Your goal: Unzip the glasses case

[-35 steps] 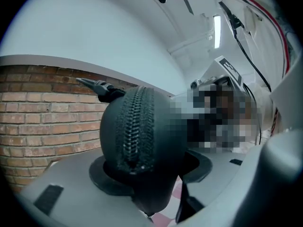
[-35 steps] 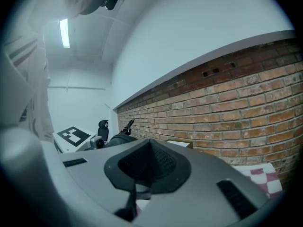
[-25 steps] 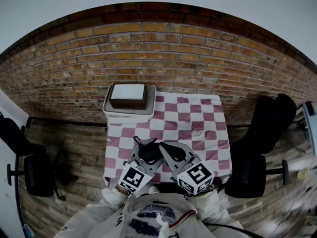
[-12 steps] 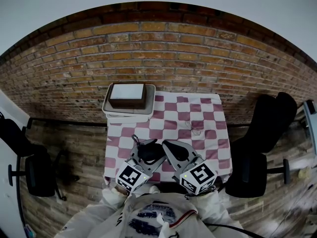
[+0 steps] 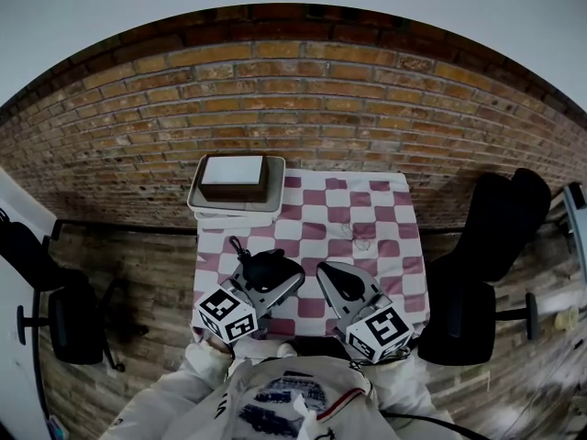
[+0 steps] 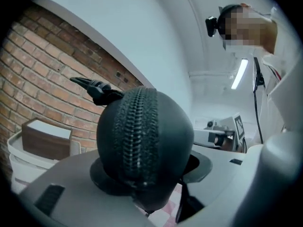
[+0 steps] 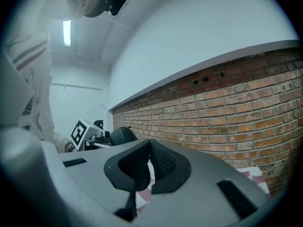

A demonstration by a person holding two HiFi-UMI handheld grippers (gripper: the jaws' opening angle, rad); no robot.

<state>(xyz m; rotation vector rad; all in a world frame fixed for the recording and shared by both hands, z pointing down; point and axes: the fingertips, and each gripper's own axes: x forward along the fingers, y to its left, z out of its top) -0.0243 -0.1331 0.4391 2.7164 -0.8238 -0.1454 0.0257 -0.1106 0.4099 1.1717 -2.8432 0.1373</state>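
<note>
Glasses case [image 5: 269, 266], pinched in my left gripper [image 5: 263, 282], has rolled; my right gripper [image 5: 333, 279], pressed together and empty, has drifted toward lower right, leaving the zip closed.

Dim, even light; strong fisheye edge distortion.

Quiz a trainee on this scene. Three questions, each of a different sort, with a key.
1. Short answer: which gripper holds the glasses case?
2. True or false: the right gripper has its jaws wide apart.
3. Multiple choice: in the head view, where is the tray with the brown box?
A. On the far left corner of the checkered table
B. On the near right corner of it
C. On the floor beside it

Key
1. The left gripper; the case sits between its jaws.
2. False: its jaws are together, with nothing between them.
3. A
</note>
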